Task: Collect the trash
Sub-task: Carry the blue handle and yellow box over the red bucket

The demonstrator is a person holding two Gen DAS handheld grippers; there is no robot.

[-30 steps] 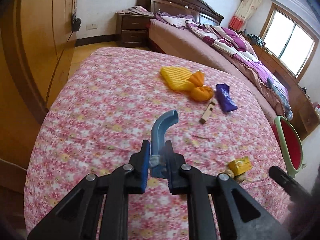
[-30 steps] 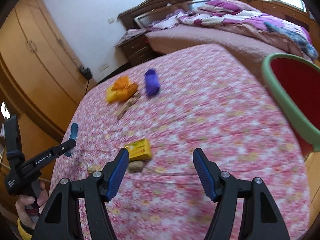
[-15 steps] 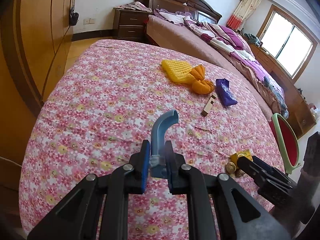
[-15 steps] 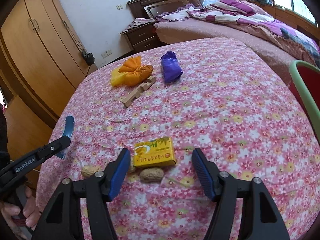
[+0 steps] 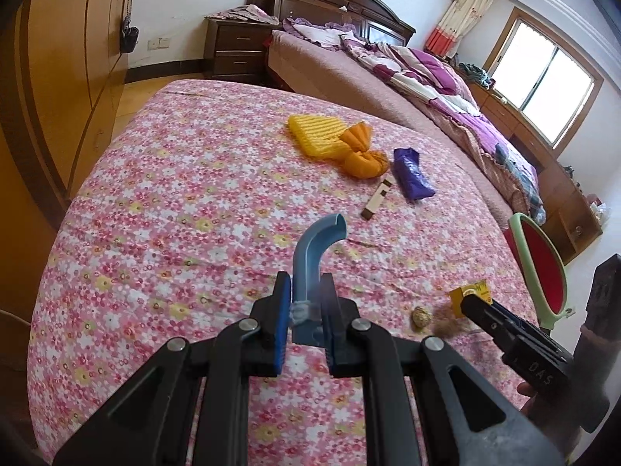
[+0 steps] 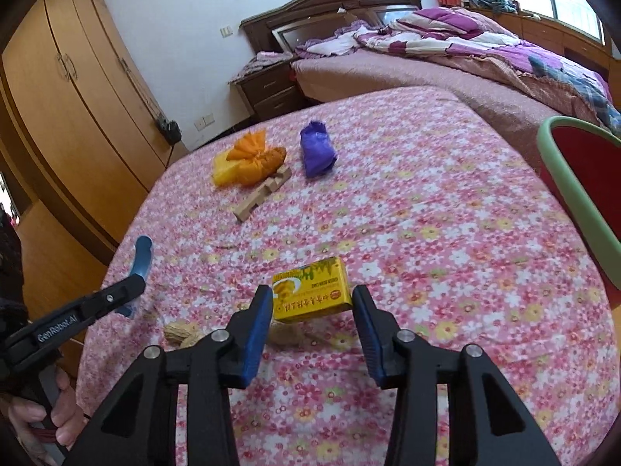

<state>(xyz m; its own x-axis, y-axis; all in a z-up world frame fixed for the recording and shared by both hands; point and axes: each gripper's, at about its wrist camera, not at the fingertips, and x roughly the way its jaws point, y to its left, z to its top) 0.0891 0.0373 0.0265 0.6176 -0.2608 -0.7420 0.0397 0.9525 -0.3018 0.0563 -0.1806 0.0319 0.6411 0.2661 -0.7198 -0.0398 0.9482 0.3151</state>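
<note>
Left gripper (image 5: pixel 306 316) clamps blue handle (image 5: pixel 314 256) (lower end hidden); right gripper (image 6: pixel 310 310) closing around yellow box (image 6: pixel 310 291), contact unclear.

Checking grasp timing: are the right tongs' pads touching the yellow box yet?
Cannot tell. In the right wrist view the right tongs are closing with the yellow box between the pads, whose edges meet its sides; no clear gap or press shows.
</note>
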